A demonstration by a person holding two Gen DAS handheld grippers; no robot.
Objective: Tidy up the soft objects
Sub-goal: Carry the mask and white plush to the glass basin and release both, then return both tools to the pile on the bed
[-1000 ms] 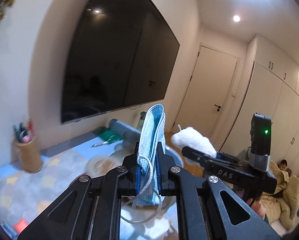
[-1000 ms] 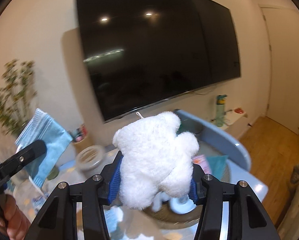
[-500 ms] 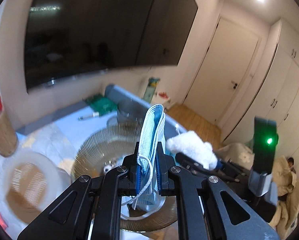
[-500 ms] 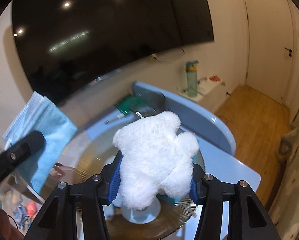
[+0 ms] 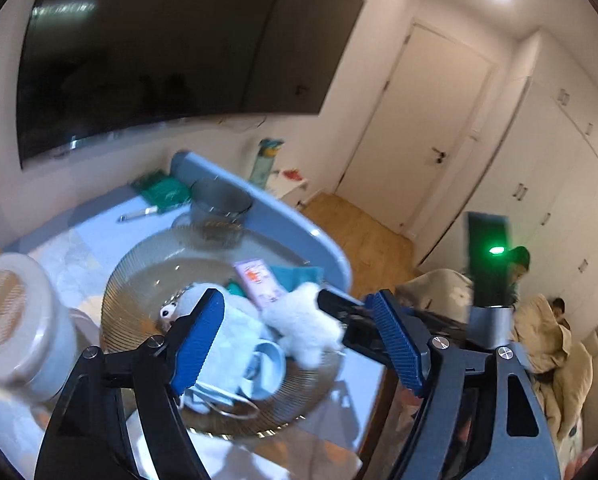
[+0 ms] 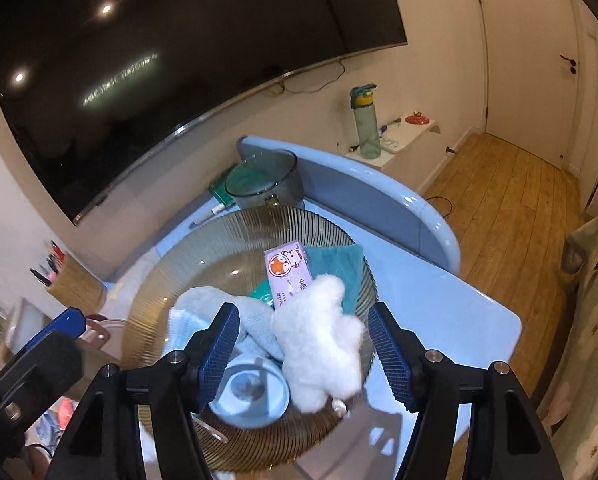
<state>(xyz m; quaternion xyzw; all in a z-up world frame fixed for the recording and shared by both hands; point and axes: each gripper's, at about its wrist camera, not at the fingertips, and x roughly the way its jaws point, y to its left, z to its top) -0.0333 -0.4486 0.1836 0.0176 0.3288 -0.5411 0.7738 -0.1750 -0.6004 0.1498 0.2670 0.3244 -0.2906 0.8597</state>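
Observation:
A ribbed glass bowl [image 5: 139, 264] [image 6: 159, 264] lies under both grippers. My left gripper [image 5: 299, 344] is open and its jaws are still opening. The pale blue face mask [image 5: 235, 336] [image 6: 203, 308] lies loose in the bowl, touching neither pad. My right gripper [image 6: 305, 356] is opening too. The white plush toy [image 6: 319, 340] [image 5: 303, 324] sits blurred between its pads, and neither pad presses on it. Also in the bowl are a pink tissue pack [image 6: 289, 276], a teal cloth [image 6: 335, 264] and a small blue cup [image 6: 251, 392].
The bowl sits on a blue table with a raised curved edge [image 6: 379, 200]. A grey glass bowl [image 6: 259, 184] stands behind it and a white-lidded jar [image 5: 15, 312] to its left. A pen holder [image 6: 71, 284] and a water bottle [image 6: 365, 124] stand by the wall. A person [image 5: 555, 308] lies at far right.
Both grippers tipped down over the glass bowl. The left jaws opened and let the mask drop into it. The right jaws spread and the plush came free.

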